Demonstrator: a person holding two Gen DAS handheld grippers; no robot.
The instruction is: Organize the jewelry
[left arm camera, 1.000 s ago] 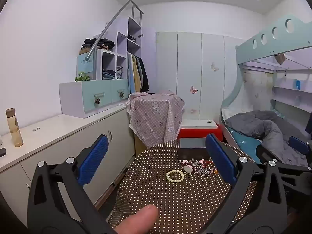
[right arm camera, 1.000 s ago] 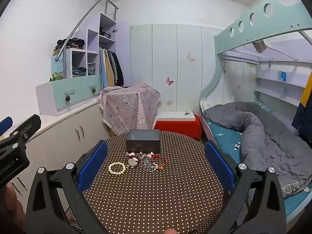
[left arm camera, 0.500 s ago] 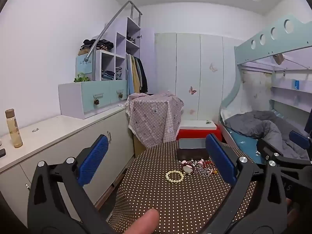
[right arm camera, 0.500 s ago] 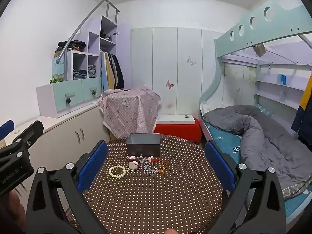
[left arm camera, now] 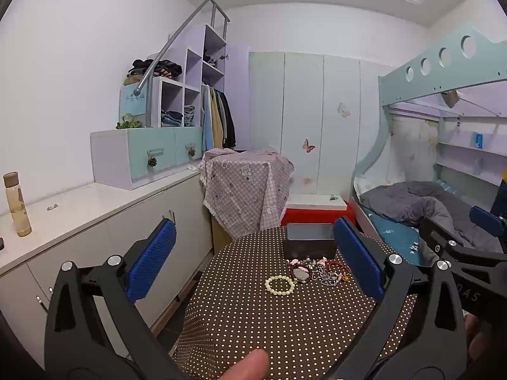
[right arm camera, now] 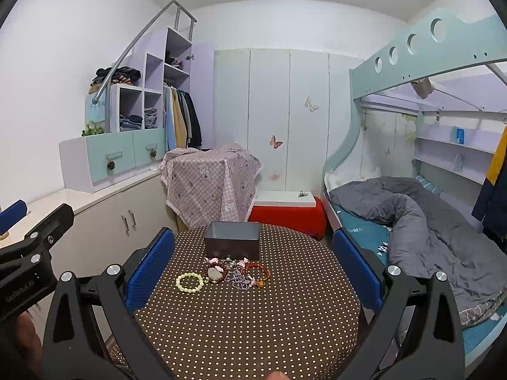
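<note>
A round table with a brown polka-dot cloth (right arm camera: 247, 323) carries a pile of jewelry (right arm camera: 236, 270): a cream bead bracelet (right arm camera: 189, 282), a dark red bead bracelet with a pale stone (right arm camera: 214, 273), a silver chain (right arm camera: 239, 280) and an orange-red bangle (right arm camera: 258, 269). A dark grey open box (right arm camera: 232, 240) stands just behind the pile. The same bracelet (left arm camera: 280, 285) and box (left arm camera: 309, 244) show in the left wrist view. My left gripper (left arm camera: 253, 264) is open and empty, above the table's near left. My right gripper (right arm camera: 252, 267) is open and empty, in front of the pile.
A white cabinet run (left arm camera: 95, 218) with a bottle (left arm camera: 17, 204) lines the left wall. A cloth-covered stand (right arm camera: 209, 183) and a red-and-white box (right arm camera: 286, 210) sit behind the table. A bunk bed with a grey duvet (right arm camera: 421, 221) fills the right.
Both grippers have shifted slightly, and the table and jewelry sit a little lower in both views. Both stay open and empty.
</note>
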